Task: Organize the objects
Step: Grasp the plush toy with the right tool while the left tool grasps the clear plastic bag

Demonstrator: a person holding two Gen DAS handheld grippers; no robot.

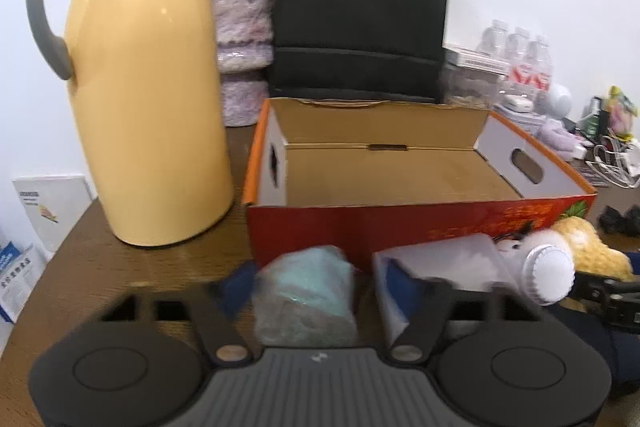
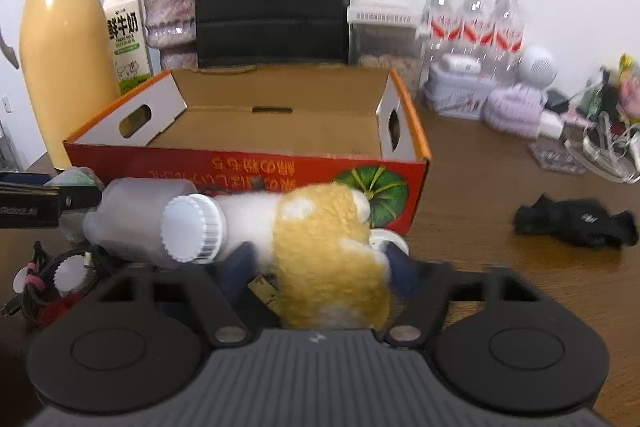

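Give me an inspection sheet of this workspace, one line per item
Surface: brown wooden table.
Job's things: open orange cardboard box, nothing visible inside; teal packet; yellow-and-white plush toy; frosted bottle on its side.
Clutter: yellow thermos, milk carton, vase, black paper bag, water bottles, black cloth.
Grippers: left gripper around the packet; right gripper around the plush.
Cables: bundled cord; white cables.
Surroundings: white wall.
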